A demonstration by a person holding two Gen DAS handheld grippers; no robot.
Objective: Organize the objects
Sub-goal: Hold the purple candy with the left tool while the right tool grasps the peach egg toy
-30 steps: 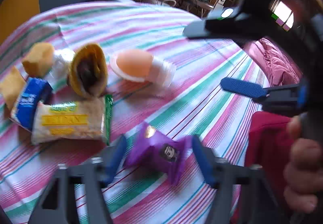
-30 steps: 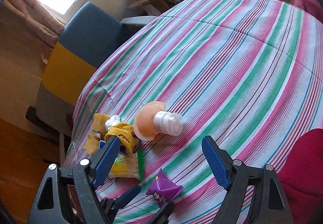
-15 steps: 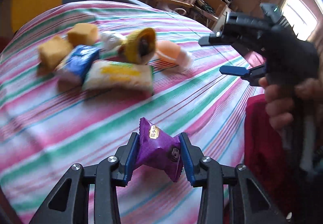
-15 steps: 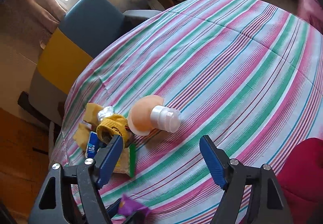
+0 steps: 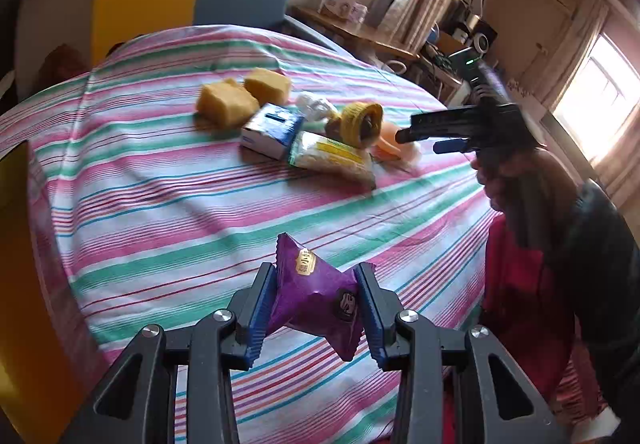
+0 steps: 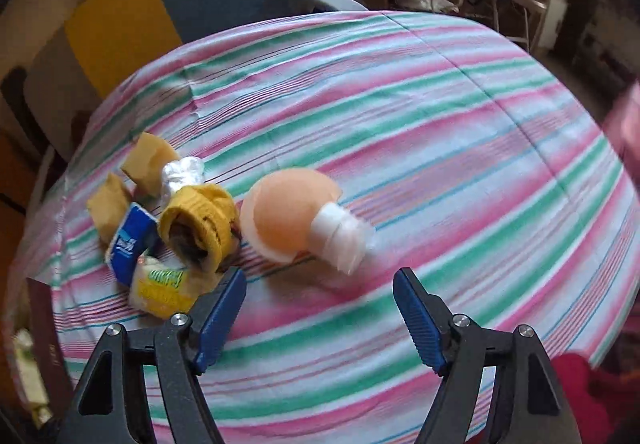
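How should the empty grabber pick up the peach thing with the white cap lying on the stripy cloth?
Probably by the white cap. It is narrow and round, so the open right gripper fits across it, while the peach dome looks too wide and smooth. Come from above on the cap's side, since the yellow knit thing crowds the other side.

Black claw (image 5: 316, 308), blue ridged pads (image 5: 262, 308)

Bare tablecloth (image 6: 460, 132) beyond snack cluster (image 6: 168, 228)
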